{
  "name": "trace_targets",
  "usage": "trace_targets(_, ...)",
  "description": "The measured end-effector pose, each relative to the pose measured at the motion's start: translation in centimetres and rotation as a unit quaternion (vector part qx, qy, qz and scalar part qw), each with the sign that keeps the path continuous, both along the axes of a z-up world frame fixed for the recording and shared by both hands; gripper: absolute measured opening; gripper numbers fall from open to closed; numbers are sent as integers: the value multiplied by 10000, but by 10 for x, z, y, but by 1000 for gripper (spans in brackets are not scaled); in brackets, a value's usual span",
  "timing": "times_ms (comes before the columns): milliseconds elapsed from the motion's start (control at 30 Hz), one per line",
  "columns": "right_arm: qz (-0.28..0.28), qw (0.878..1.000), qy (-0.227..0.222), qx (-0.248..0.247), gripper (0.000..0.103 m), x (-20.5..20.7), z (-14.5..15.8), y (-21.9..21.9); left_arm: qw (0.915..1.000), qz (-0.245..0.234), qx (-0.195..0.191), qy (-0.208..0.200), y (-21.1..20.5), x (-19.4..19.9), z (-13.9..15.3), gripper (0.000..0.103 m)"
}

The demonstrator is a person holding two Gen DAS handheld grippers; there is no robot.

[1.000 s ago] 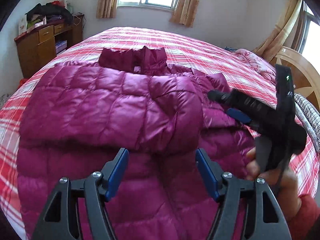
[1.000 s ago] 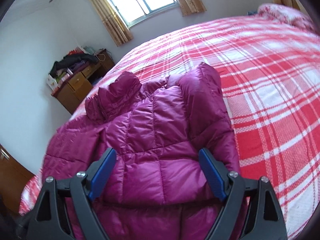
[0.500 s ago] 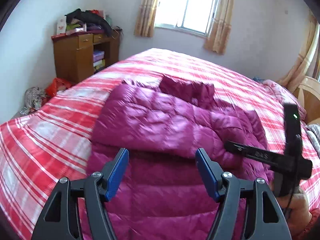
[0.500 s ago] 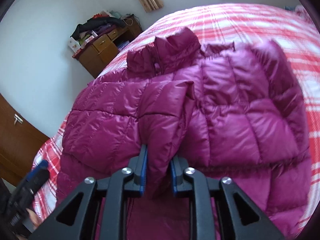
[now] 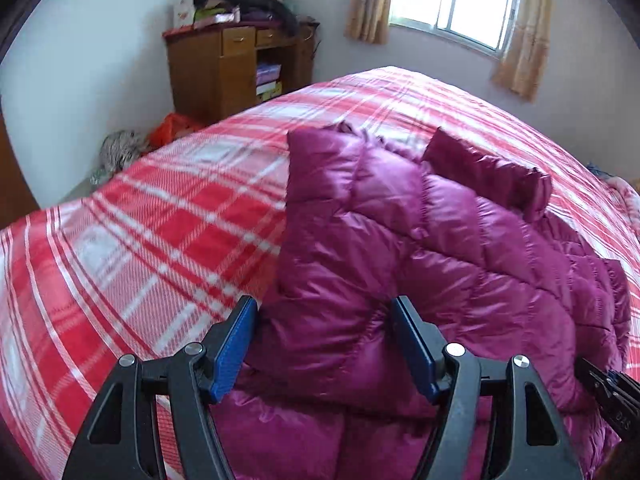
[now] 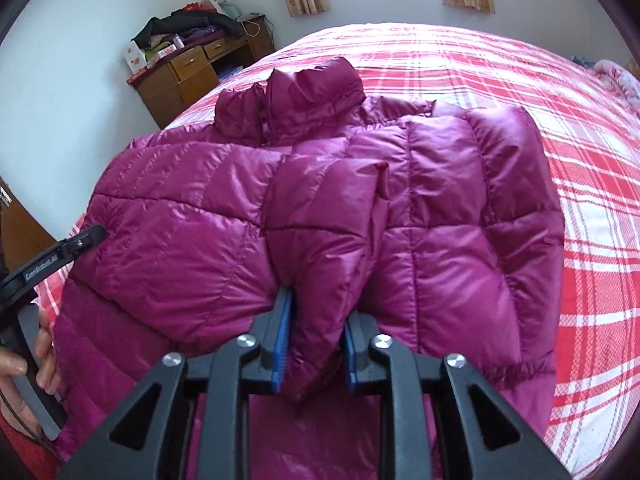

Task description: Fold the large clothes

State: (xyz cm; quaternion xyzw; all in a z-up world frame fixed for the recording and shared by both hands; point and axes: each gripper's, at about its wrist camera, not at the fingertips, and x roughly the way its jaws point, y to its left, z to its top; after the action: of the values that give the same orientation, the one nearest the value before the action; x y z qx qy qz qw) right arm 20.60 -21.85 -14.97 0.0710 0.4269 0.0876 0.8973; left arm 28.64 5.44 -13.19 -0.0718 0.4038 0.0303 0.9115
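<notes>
A magenta puffer jacket [image 5: 440,248] lies on the red plaid bed [image 5: 140,240], collar [image 6: 312,100] towards the window. My left gripper [image 5: 324,308] is open over the jacket's left edge, puffy fabric lying between its blue pads without being pinched. My right gripper [image 6: 318,308] is shut on a folded sleeve [image 6: 324,220] at the jacket's [image 6: 200,208] middle; its jaws are opening slightly, with the fabric still squeezed between the pads. The left gripper [image 6: 60,256] shows at the jacket's left side in the right wrist view, held by a hand [image 6: 24,360].
A wooden cabinet [image 5: 236,68] piled with clothes stands against the far wall left of the bed [image 6: 520,80]. Bags [image 5: 120,148] sit on the floor beside it. A curtained window [image 5: 452,0] is behind. A pink quilt [image 6: 616,76] lies far right.
The right gripper went from wide open to clamped on the folded sleeve. The left gripper swung left across the jacket to its left edge, staying open.
</notes>
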Motion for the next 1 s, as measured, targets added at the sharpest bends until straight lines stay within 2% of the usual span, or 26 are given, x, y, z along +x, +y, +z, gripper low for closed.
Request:
trace_targets(133,-121,9999,5,-50,23,0,-1,-6,9998,-87,-157,-56,6,-8,-2,70)
trace_targets(233,-279,9990,-115,-339,23,-10,7,-5,9992,-45,-347,-187,18,-19,6,70)
trace_targets(333,-241,9992,-205,-238,23,-15,10,-6,9984,101,-440,-346,26,-23,15,70)
trace_targets(400,-257,9996,-126,-49,27,-14,3,-8,9989,141,-283,-359,22,-14,17,70)
trace_targets(500,-246,9995,-180,-66,30,-12,-1,-6,9992,356,46,-156,15,3,7,70)
trace_targets(567,-198,9997,-162,16,37,-12,1,-7,9990,408,181,22,13,11,-8,70)
trace_targets(600,-171,9997,-149,56,45,-13,3,-8,9988,416,241,98,12,13,-16,70)
trace_targets(667,-235,9995,-204,99,60,-22,10,-12,9988,389,295,6,12,10,-15,70)
trace_targets(700,-351,9989,-310,93,62,-29,15,-17,9989,344,306,12,12,8,-13,70)
trace_targets(800,-700,9954,-658,14,61,-44,36,-26,9993,331,159,26,19,0,-3,70)
trace_targets(867,-499,9954,-816,78,39,-43,50,-21,9991,382,-58,-155,24,-9,10,70)
trace_targets(900,-366,9958,-837,44,36,-38,56,-14,9990,355,-80,-246,22,-10,16,70)
trace_targets(1000,-54,9964,-849,16,35,-17,62,7,9990,85,66,-439,9,-4,35,70)
